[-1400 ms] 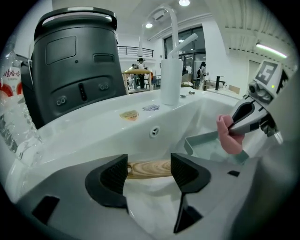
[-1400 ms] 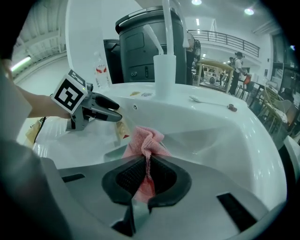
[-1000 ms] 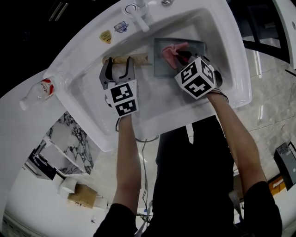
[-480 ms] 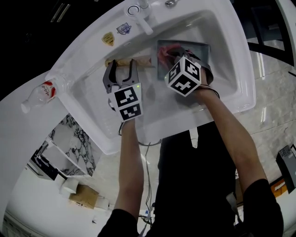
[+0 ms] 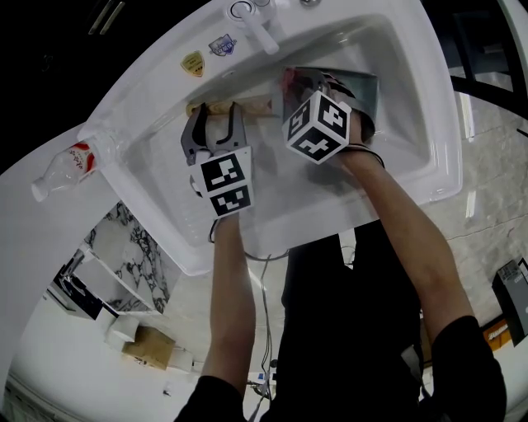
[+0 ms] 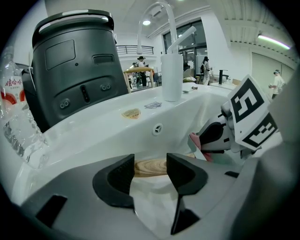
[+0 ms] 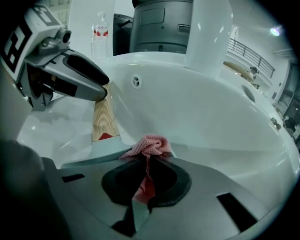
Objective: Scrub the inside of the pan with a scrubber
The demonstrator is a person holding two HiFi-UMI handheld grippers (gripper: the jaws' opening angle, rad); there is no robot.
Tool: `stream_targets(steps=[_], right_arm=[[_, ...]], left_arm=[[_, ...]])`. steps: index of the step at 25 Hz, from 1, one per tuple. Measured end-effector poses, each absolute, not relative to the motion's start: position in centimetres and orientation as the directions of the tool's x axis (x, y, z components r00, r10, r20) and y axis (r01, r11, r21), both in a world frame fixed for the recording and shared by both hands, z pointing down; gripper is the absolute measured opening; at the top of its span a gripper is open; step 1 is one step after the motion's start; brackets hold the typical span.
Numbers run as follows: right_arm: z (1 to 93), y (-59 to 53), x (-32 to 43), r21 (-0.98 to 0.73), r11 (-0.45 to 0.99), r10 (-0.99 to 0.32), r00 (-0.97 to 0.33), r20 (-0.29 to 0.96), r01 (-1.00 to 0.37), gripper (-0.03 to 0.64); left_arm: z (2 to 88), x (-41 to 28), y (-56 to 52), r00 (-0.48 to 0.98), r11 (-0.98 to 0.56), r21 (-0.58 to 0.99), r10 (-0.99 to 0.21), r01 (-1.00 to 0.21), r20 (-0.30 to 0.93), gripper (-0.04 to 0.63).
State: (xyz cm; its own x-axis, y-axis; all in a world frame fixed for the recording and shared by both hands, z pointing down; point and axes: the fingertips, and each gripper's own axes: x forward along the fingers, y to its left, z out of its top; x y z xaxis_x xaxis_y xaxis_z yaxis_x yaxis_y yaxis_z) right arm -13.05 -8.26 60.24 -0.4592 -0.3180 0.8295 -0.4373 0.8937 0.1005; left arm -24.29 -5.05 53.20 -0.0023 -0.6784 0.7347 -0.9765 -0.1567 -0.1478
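Observation:
A grey square pan (image 5: 367, 89) lies in the white sink (image 5: 157, 173), its wooden handle (image 5: 252, 107) pointing left. My left gripper (image 5: 215, 110) stands open astride the handle (image 6: 151, 167). Its jaws have just been closing, and a gap still shows between pads and wood. My right gripper (image 5: 318, 86) is shut on a pink scrubber (image 7: 150, 145) and holds it at the pan's left end (image 7: 101, 146), near the handle's root (image 7: 104, 119). In the left gripper view the right gripper (image 6: 206, 140) and scrubber (image 6: 194, 140) show at the right. The pan's inside is mostly hidden by the right marker cube.
A white faucet (image 5: 252, 25) rises at the sink's back rim. A water bottle (image 5: 70, 161) lies on the counter left of the sink. A dark grey appliance (image 6: 75, 70) stands behind the sink. The sink walls close in on all sides.
My right gripper has slid left across the pan with the scrubber, toward the handle end. The left gripper has stayed over the handle and its jaws stand a little narrower.

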Motion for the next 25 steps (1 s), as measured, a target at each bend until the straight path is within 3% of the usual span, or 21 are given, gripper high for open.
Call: stream_targets(steps=[9, 21, 25], right_arm=[[60.2, -8.5, -12.8, 0.126, 0.869, -0.365, -0.447, 0.817, -0.478, 0.041], [60.5, 1.9, -13.3, -0.101, 0.991, 0.04, -0.511, 0.859, -0.091, 0.04], [60.8, 1.6, -12.0, -0.075, 0.997, 0.072, -0.472, 0.879, 0.011, 0.041]], left_arm=[[53.4, -24.3, -5.1, -0.031, -0.134, -0.164, -0.675, -0.977, 0.737, 0.235], [53.4, -24.2, -5.0, -0.036, -0.128, -0.164, -0.671, -0.978, 0.741, 0.23], [53.4, -24.2, -5.0, -0.035, -0.132, -0.165, -0.67, -0.977, 0.742, 0.23]])
